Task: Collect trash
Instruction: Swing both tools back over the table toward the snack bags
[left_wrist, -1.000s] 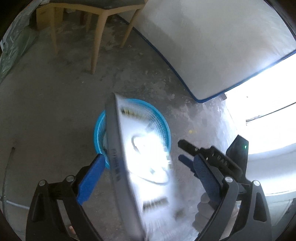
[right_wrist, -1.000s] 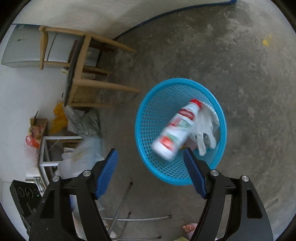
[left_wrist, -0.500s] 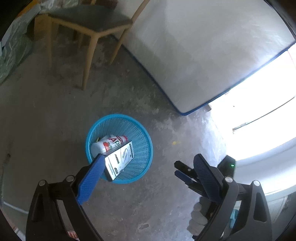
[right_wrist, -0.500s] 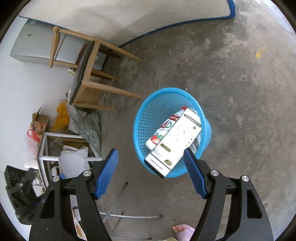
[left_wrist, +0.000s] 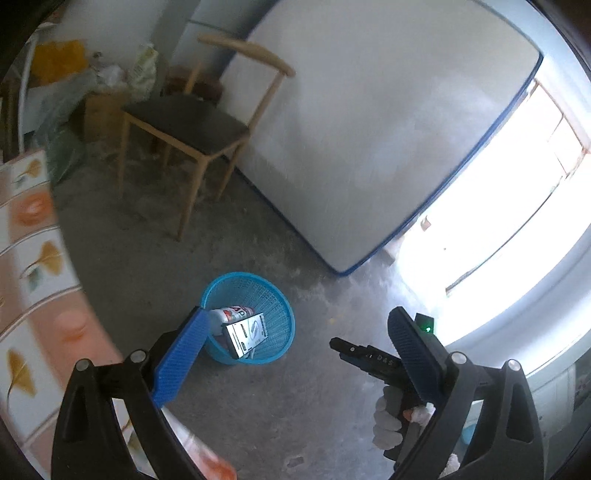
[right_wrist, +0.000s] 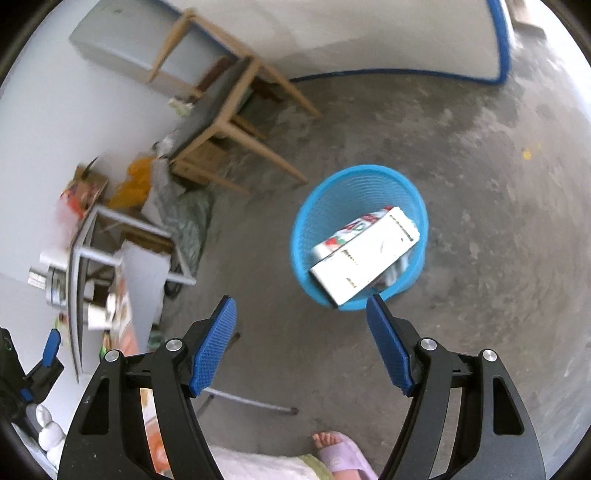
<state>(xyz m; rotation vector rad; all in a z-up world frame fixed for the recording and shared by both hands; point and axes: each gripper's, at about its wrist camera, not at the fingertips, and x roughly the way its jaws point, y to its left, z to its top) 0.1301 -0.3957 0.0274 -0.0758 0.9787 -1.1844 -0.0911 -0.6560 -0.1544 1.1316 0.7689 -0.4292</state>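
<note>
Both grippers held spread and empty

The left gripper (left_wrist: 291, 350) and right gripper (right_wrist: 301, 343) are held with jaws wide apart, nothing gripped; a gloved hand (left_wrist: 388, 421) is seen on the right gripper's handle.

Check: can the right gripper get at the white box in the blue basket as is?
Probably yes: right gripper is open and empty, white box lies on top, sticking above the blue basket rim, with nothing between.

Black frames, blue ribbed fingers (right_wrist: 212, 350), silver screws

A lived-in home storeroom: bare concrete floor (right_wrist: 480, 155), wooden chair with dark seat (left_wrist: 184, 122), white blue-edged mattress (left_wrist: 369, 129) against the far wall, bagged clutter (right_wrist: 177, 206).
</note>
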